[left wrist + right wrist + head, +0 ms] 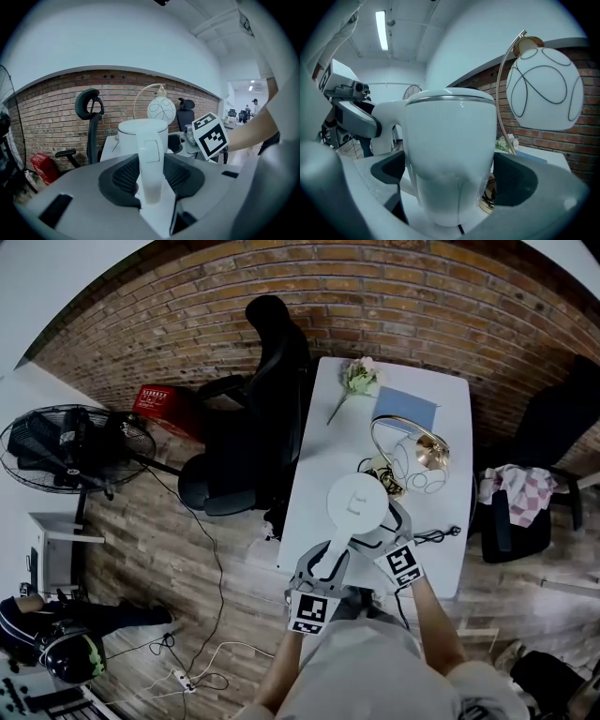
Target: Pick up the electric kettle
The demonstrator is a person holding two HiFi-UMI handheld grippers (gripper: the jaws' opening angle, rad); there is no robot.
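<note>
The white electric kettle (356, 505) stands near the front edge of the white table (319, 456), its round lid facing up. My left gripper (330, 554) comes in from the front and is shut on the kettle's handle (151, 164), which runs upright between the dark pads; the kettle body (142, 133) rises just beyond. My right gripper (386, 526) sits at the kettle's right side. In the right gripper view its jaws stand wide, the kettle body (452, 145) fills the space between them, and a gap shows at each pad.
A lamp with a brass arc and a glass globe (417, 460) stands just behind the kettle. A flower (359, 378) and a blue book (405, 409) lie at the table's far end. A black office chair (253, 418) stands left of the table, a fan (70, 448) further left.
</note>
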